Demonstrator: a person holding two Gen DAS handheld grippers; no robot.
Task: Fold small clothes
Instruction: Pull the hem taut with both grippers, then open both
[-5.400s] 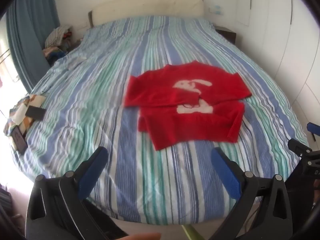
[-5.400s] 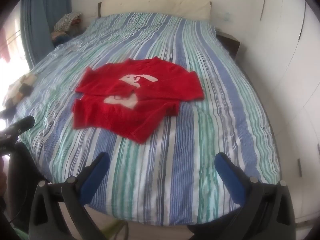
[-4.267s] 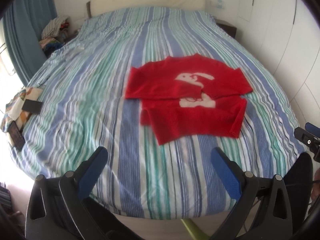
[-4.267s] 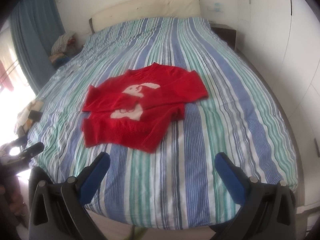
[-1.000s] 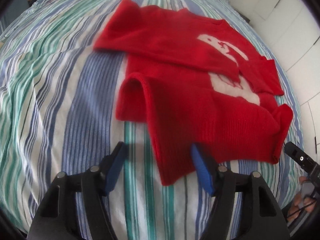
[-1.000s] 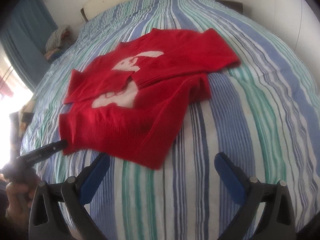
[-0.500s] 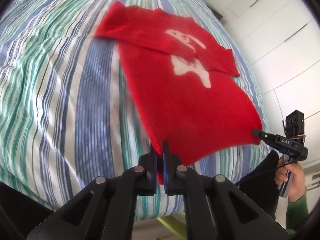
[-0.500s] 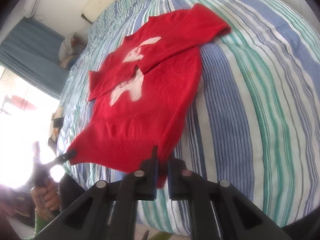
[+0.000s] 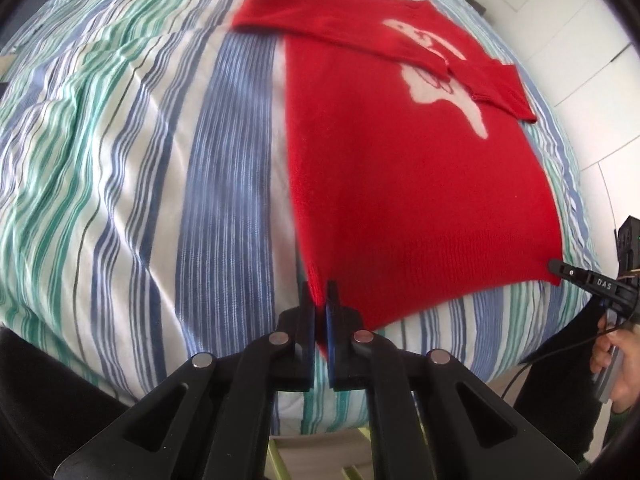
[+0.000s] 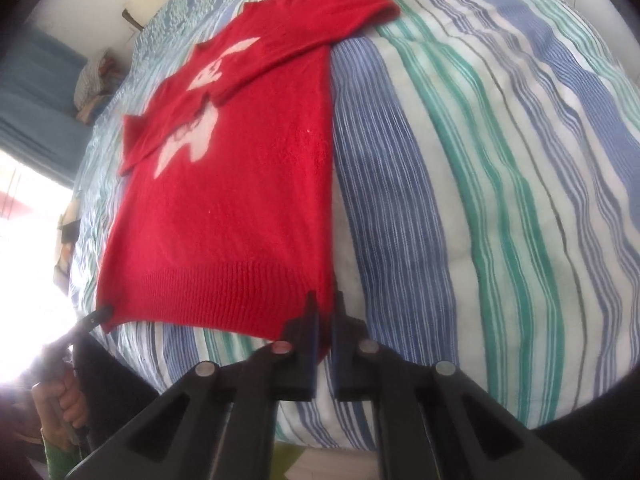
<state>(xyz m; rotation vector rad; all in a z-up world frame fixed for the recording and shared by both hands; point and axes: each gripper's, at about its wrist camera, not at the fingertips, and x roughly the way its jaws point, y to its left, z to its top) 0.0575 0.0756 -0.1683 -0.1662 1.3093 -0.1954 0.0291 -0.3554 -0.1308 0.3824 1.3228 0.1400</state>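
Observation:
A small red sweater [image 9: 416,168] with a white rabbit print lies front up on the striped bed, both sleeves folded across its chest. It also shows in the right wrist view [image 10: 240,200]. My left gripper [image 9: 320,300] is shut on the hem's left corner. My right gripper [image 10: 325,312] is shut on the hem's right corner. The right gripper's tip shows at the far hem corner in the left wrist view [image 9: 560,270]. The hem is stretched flat between the two grippers near the bed's front edge.
The striped bedspread [image 9: 140,160] covers the whole bed and drops off at the front edge just before the grippers. A pile of clothes [image 10: 94,80] and a blue curtain [image 10: 36,92] are at the far left. White wardrobe doors [image 9: 592,40] stand on the right.
Both grippers have kept their hold on the hem corners and pulled the sweater's body straighter toward the bed's front edge. The cloth lies flatter than half a second ago.

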